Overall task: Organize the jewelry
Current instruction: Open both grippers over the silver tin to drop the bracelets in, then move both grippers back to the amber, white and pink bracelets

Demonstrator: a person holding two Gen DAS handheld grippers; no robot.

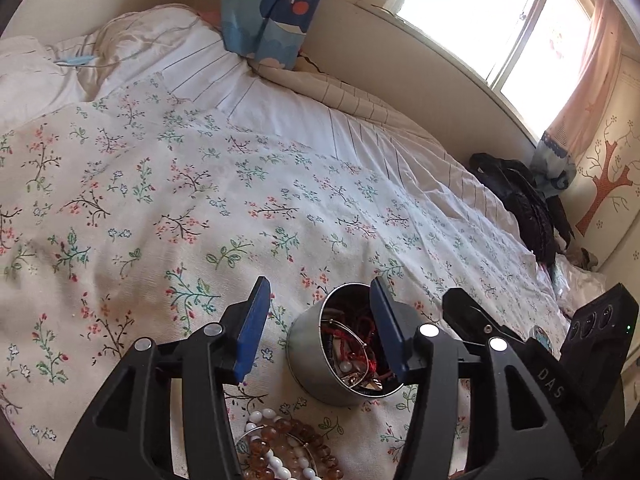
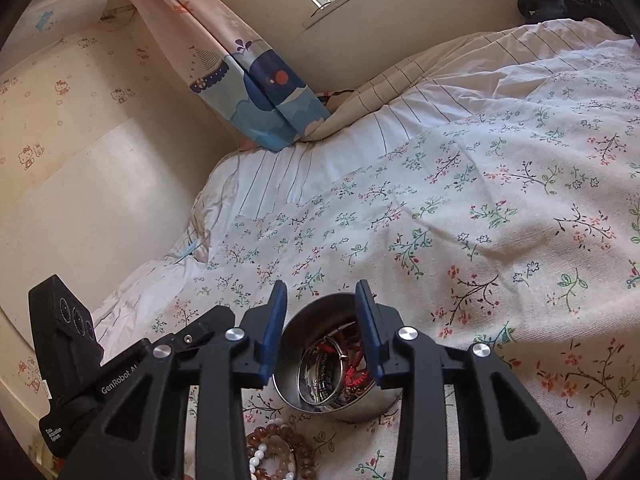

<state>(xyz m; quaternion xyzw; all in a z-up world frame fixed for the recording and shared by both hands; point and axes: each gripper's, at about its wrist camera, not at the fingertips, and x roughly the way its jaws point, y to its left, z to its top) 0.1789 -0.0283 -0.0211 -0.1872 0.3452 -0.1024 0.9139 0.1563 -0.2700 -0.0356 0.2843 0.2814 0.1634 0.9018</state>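
Observation:
A round metal tin [image 1: 308, 354] stands on the floral bedspread, filled with red cords, a silver bangle and other jewelry. My left gripper [image 1: 320, 300] is open above it, its right blue pad over the tin's mouth, nothing pressed between the pads. In the right wrist view the same tin [image 2: 296, 334] sits under my right gripper [image 2: 322, 300], which is open with its jaws astride the tin's far rim. A heap of amber and white bead bracelets [image 1: 280, 446] lies on the spread just in front of the tin, also visible as bead bracelets [image 2: 276, 454].
The floral bedspread [image 1: 200, 200] covers most of the bed. A striped quilt [image 1: 360, 104] and blue curtain [image 1: 272, 12] lie at the back by the window sill. Dark clothing [image 1: 520, 200] is piled at the right. The other gripper's body [image 1: 560, 360] is close on the right.

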